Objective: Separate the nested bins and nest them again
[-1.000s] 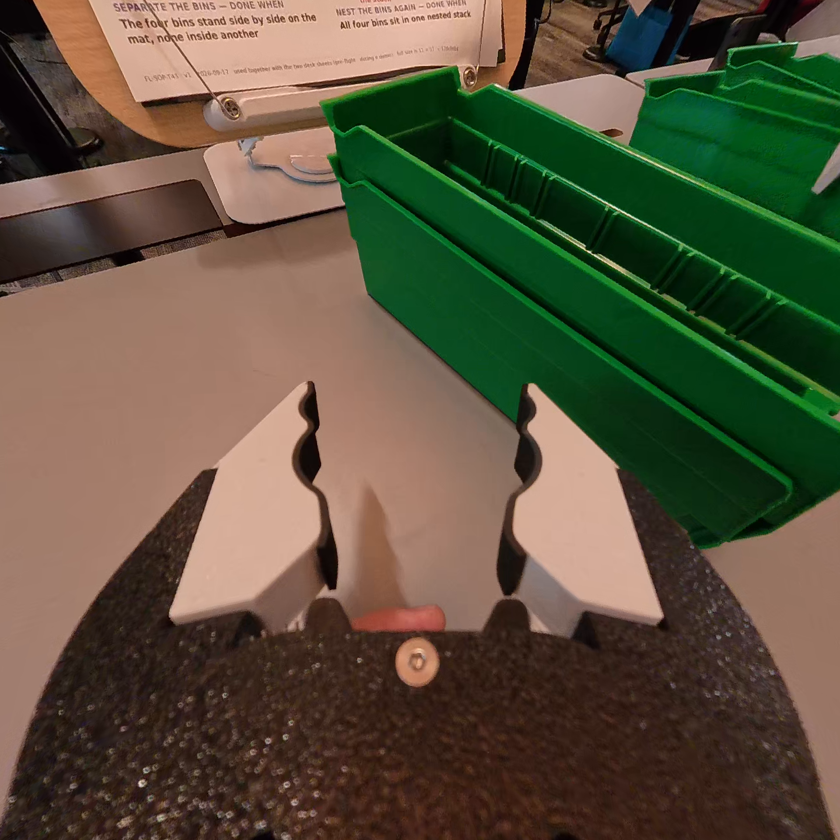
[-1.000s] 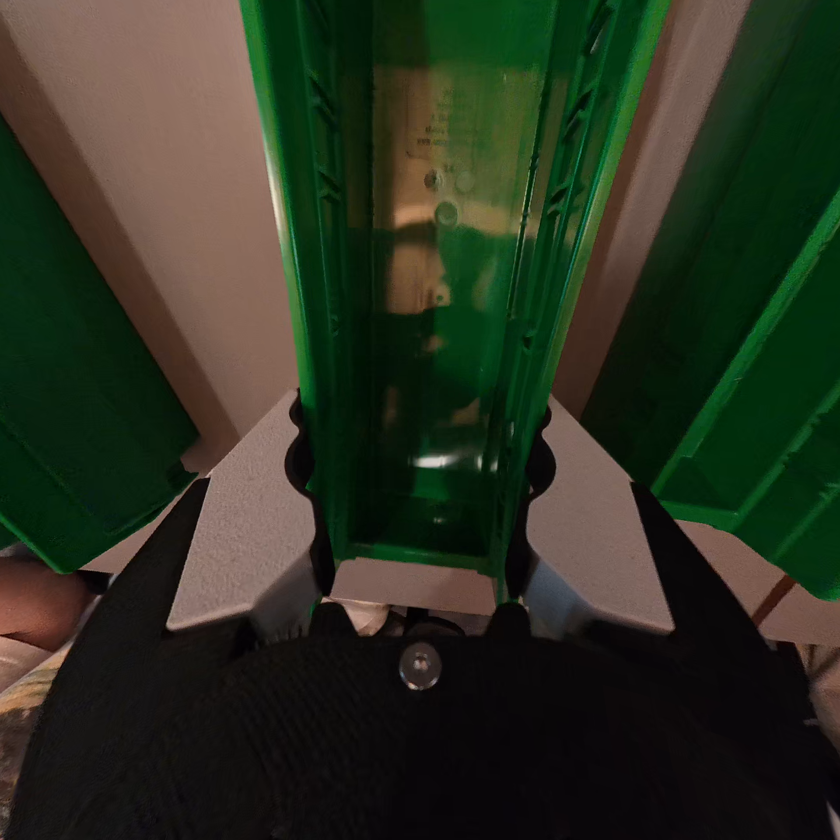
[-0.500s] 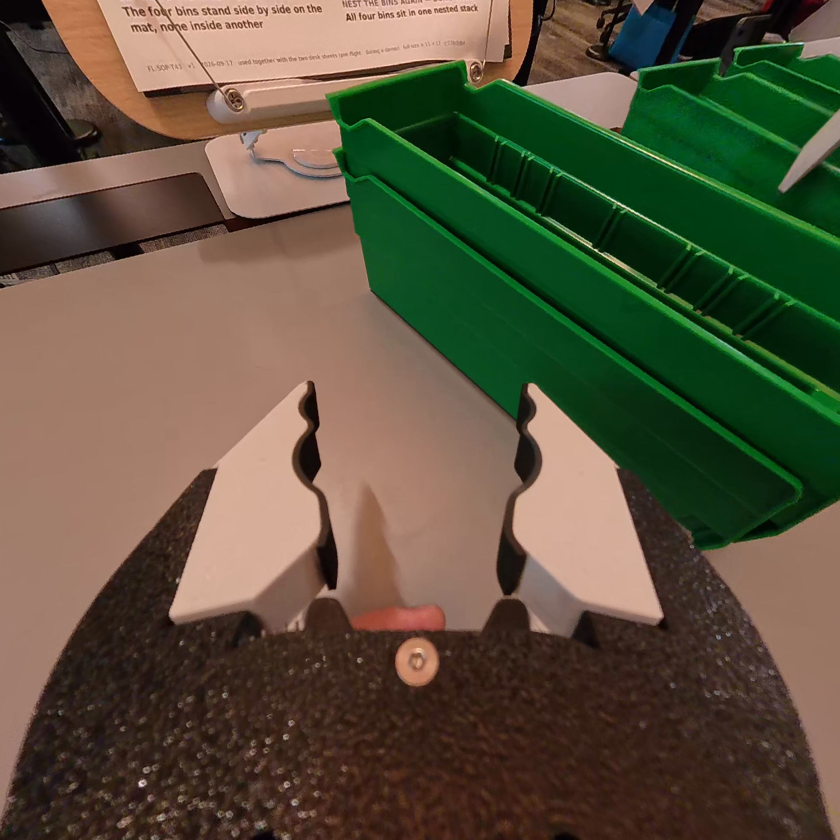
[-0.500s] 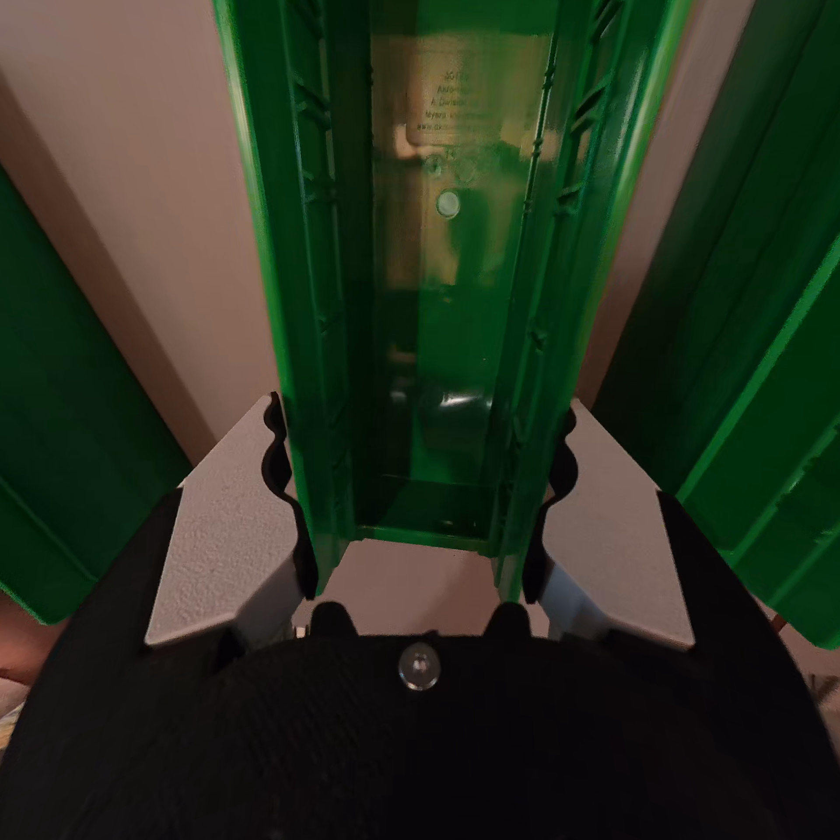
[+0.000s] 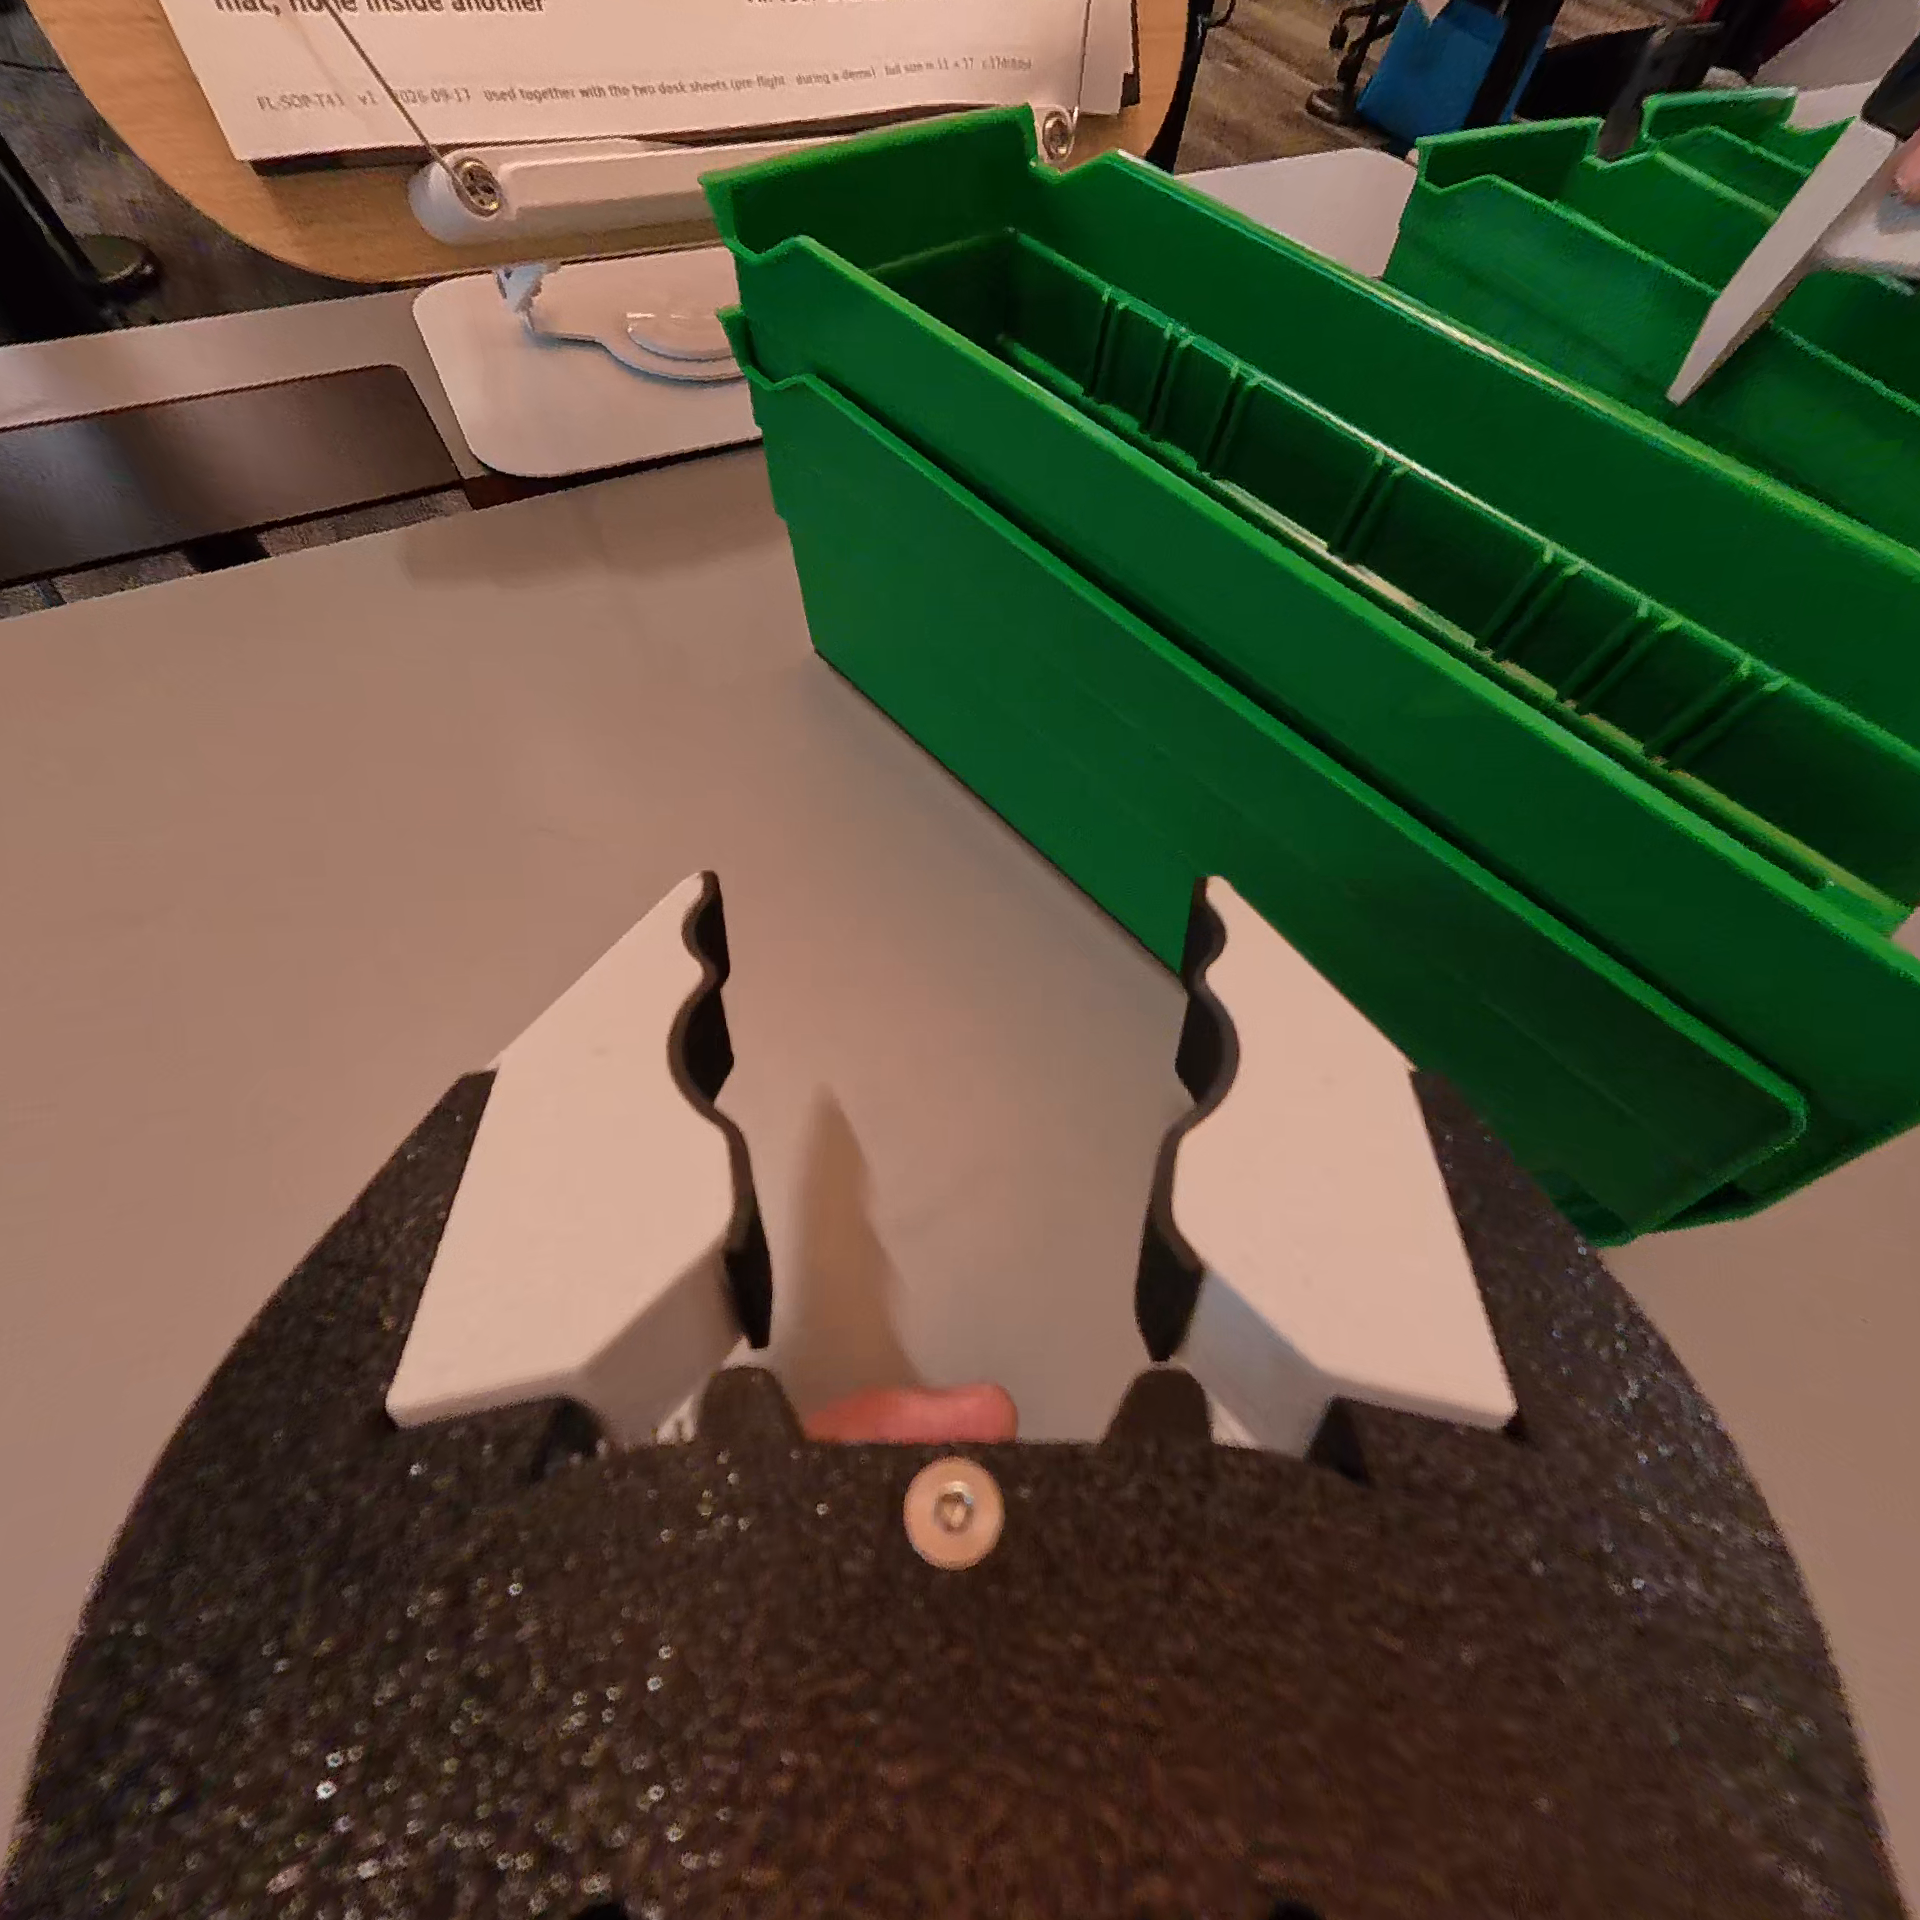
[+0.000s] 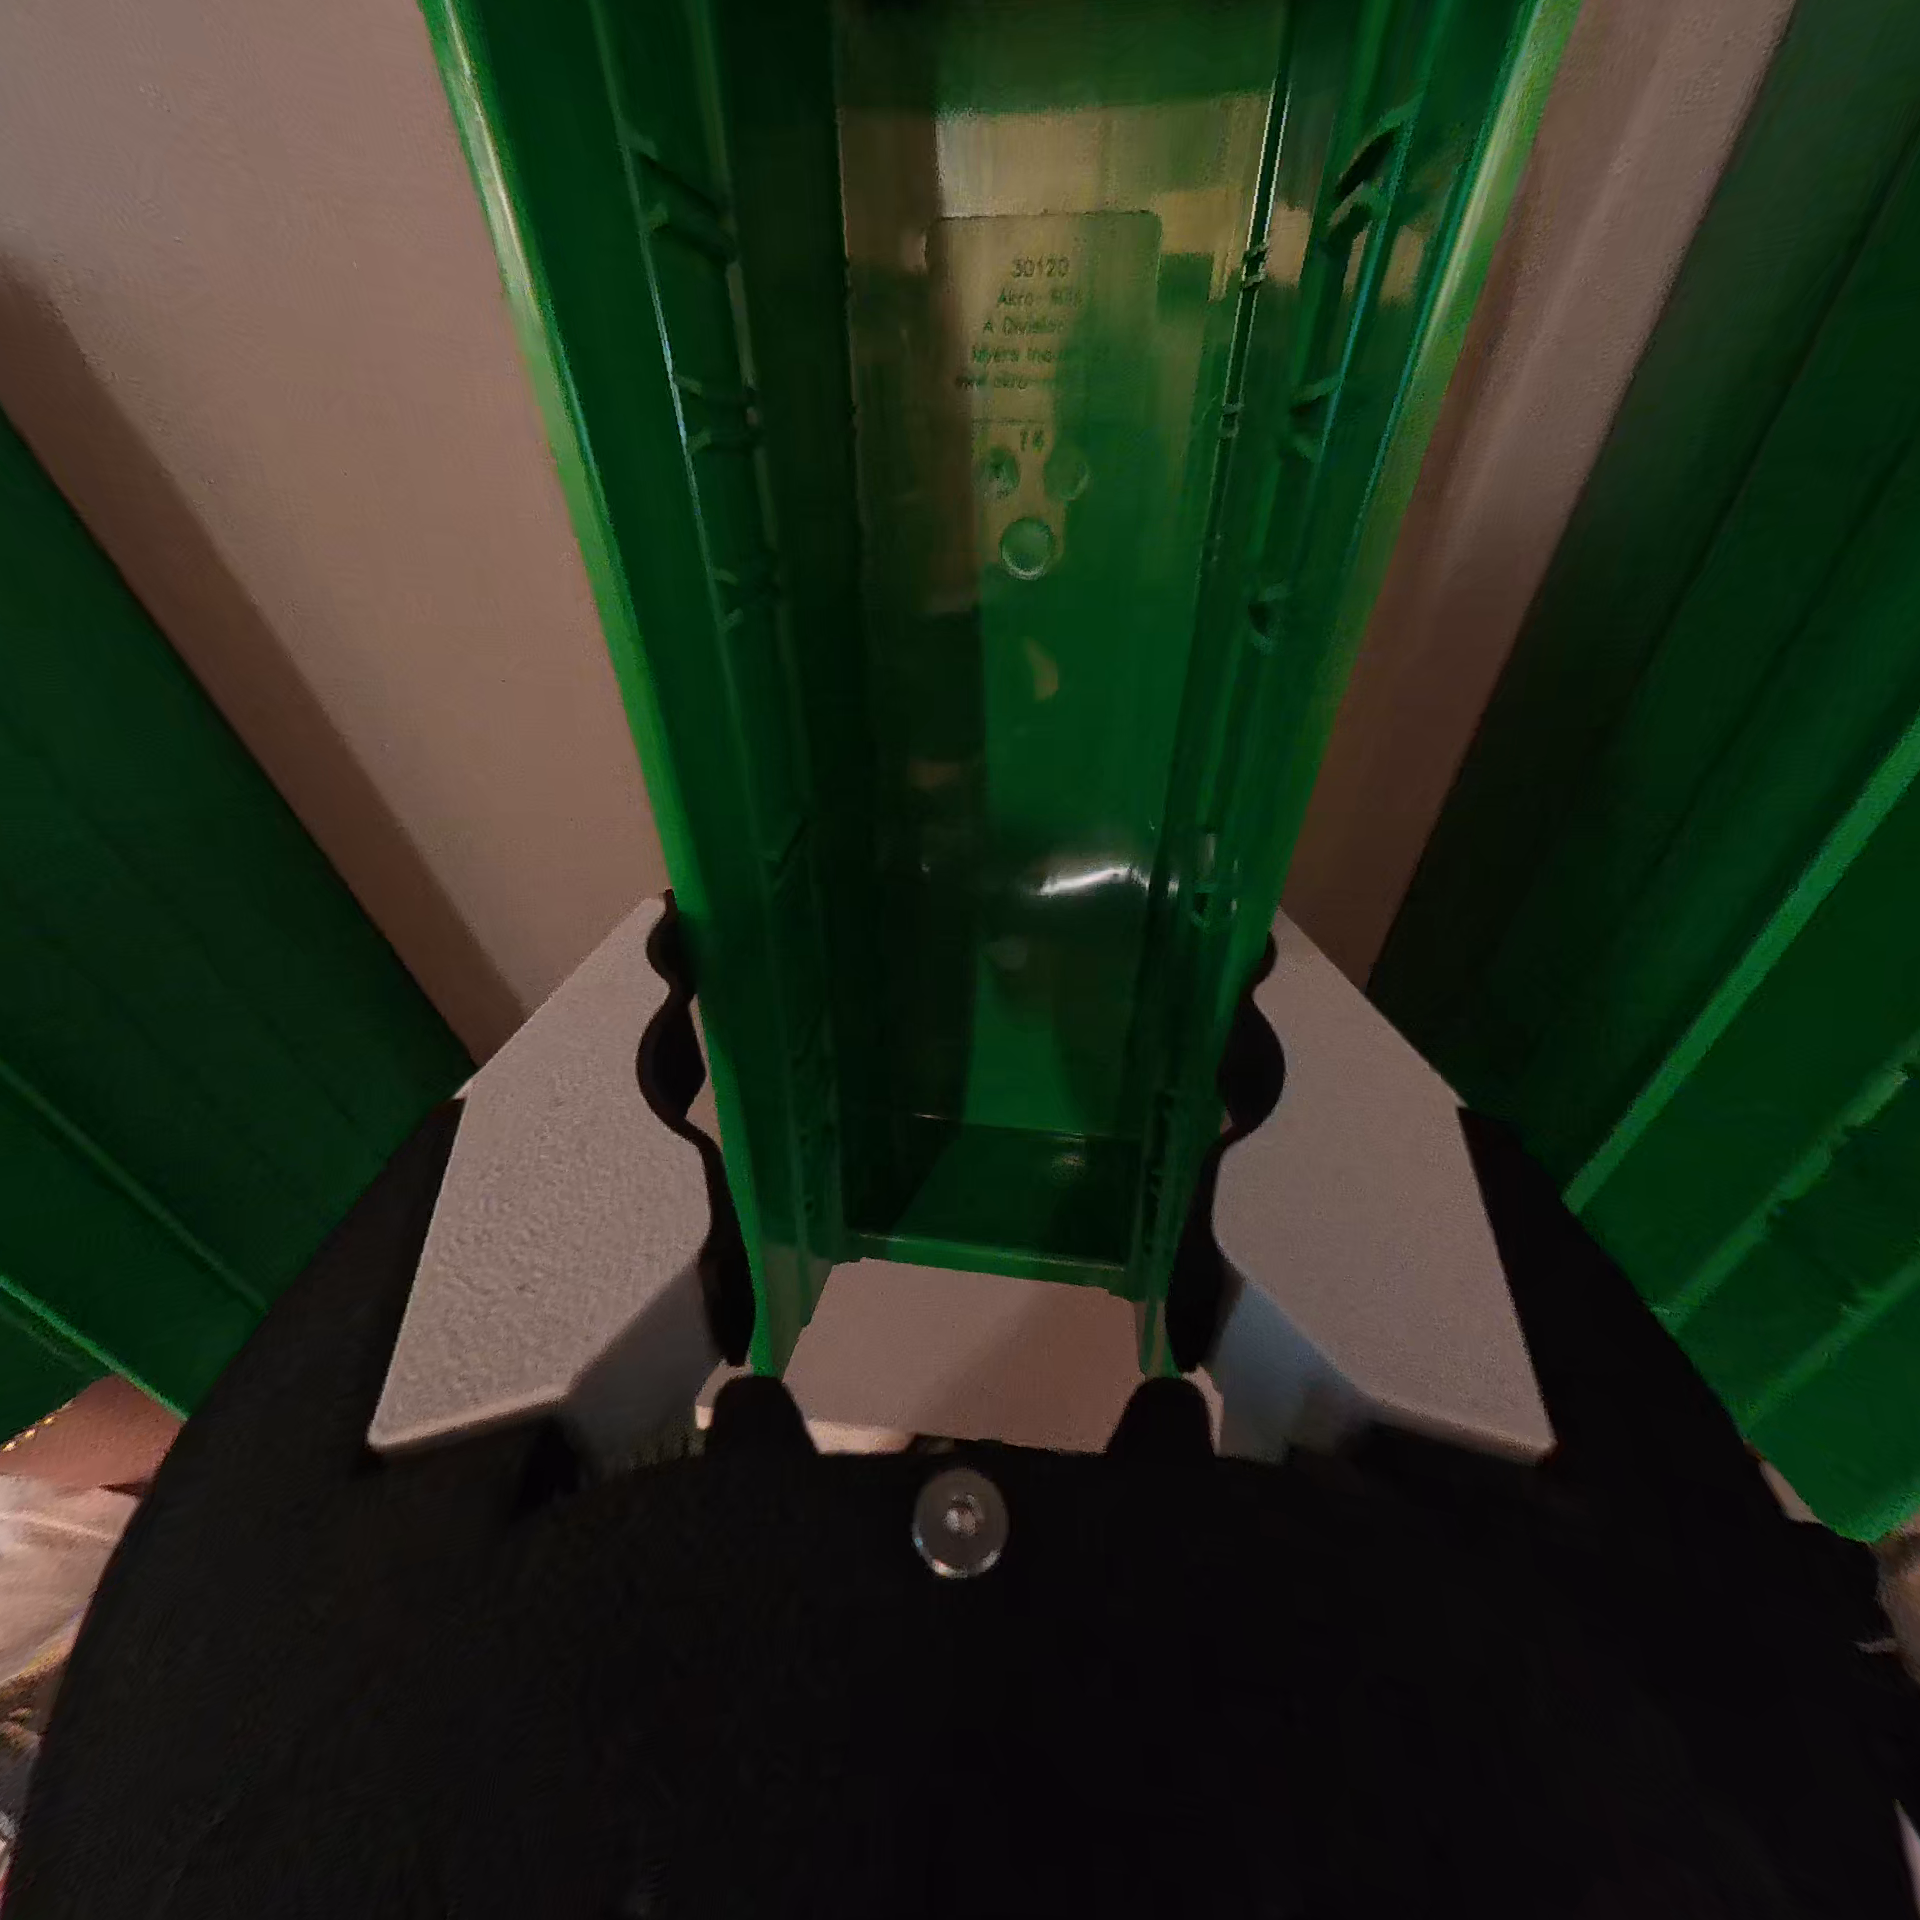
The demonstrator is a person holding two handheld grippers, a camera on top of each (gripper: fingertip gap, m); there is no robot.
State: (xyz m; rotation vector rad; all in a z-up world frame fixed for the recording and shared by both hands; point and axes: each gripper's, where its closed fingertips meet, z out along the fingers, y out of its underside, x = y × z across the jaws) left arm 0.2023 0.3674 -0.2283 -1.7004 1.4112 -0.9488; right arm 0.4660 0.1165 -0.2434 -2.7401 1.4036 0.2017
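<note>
Right gripper [image 6: 961, 1122] straddles the near end of a long narrow green plastic bin [image 6: 1023, 644]; fingers [image 6: 551, 1226] sit on the outside of both side walls, look to be touching, so likely clamped on it, contact not fully certain. Bin's long axis runs straight away from the camera along the fingers, open top faces the lens, near end wall between the fingers. It sits between two other green bin walls, left [image 6: 177, 987] and right [image 6: 1714, 883], grey table [image 6: 343, 468] showing in the gaps.

Left gripper [image 5: 951, 1122] hovers over the table, fingers spread wide, holding nothing. Nested stack of green bins [image 5: 1299, 665] lies just beside it on its right, long axis running diagonally from far left to near right.

Step, as I judge it: handling a single bin. Keep squeeze light so thin walls don't bow, keep bin level and parallel to neighbours, avoid snagging their rims
</note>
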